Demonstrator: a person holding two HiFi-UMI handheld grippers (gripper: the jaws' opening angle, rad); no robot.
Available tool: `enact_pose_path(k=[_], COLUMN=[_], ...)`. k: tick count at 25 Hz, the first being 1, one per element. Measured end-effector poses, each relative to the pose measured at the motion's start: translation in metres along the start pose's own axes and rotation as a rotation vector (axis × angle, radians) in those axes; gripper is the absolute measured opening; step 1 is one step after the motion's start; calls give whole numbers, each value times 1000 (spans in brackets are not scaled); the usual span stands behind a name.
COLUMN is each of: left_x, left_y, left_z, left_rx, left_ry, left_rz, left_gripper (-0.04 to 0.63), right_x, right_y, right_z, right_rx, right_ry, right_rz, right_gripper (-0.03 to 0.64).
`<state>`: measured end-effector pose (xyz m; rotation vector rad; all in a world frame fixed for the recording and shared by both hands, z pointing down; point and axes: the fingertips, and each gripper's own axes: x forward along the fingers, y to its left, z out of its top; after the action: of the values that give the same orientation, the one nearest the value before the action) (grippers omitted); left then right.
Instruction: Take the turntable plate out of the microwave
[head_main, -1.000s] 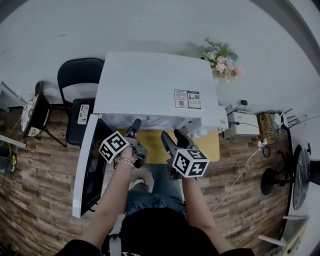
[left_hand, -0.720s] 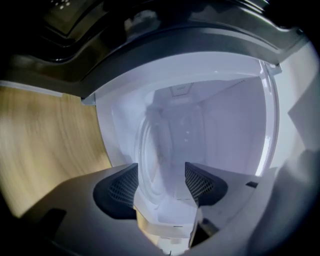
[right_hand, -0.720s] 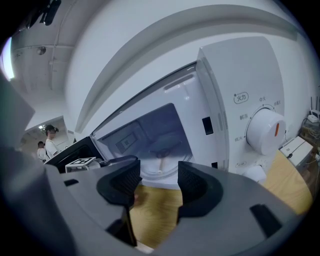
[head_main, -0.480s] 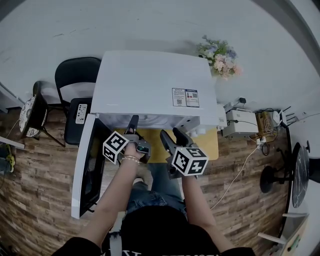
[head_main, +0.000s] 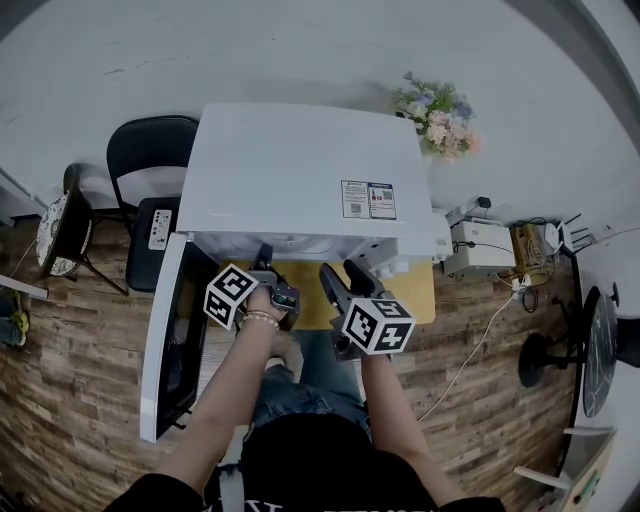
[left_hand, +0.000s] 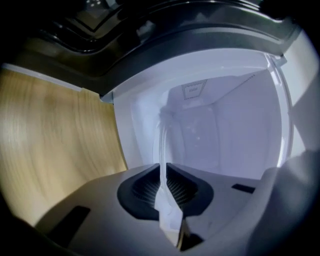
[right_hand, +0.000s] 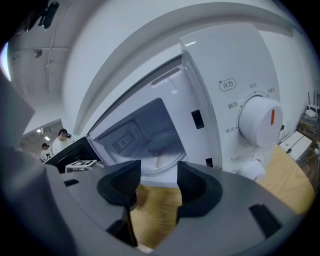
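The microwave stands on the desk. Its door is swung out toward 8 o'clock, which leaves the cavity open for access. The turntable plate lies inside the cavity, with its near rim presented edge-on at the opening. The left tool reaches in toward 12 o'clock. Its jaws are closing on that rim with the glass between the pads, likely to lift the plate off its drive. The right tool, at 3 o'clock of the left, waits outside the opening with jaws spread and empty, probably to support the plate during withdrawal.
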<state>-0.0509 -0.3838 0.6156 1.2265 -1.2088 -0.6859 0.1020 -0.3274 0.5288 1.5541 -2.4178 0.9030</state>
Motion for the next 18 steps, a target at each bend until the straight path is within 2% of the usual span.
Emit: enact_pose_path(k=[1, 6, 10, 14, 18], left_x=[0, -3, -7, -13, -16], left_y=[2, 1, -2, -7, -13], left_z=[0, 0, 3, 3, 1], left_rx=[0, -43, -63, -65, -72], left_ry=[6, 13, 13, 25, 39], left_rz=[13, -2, -16, -38, -50], left_gripper=[32, 26, 25, 25, 25], right_x=[1, 11, 25, 42, 62], right_y=[0, 1, 1, 0, -4], right_z=[-1, -7, -14, -24, -30], right_rx=[7, 61, 154, 320, 560], right_ry=[1, 18, 22, 21, -2], right_rz=[3, 28, 56, 91, 128], right_gripper=[238, 235, 226, 210, 199])
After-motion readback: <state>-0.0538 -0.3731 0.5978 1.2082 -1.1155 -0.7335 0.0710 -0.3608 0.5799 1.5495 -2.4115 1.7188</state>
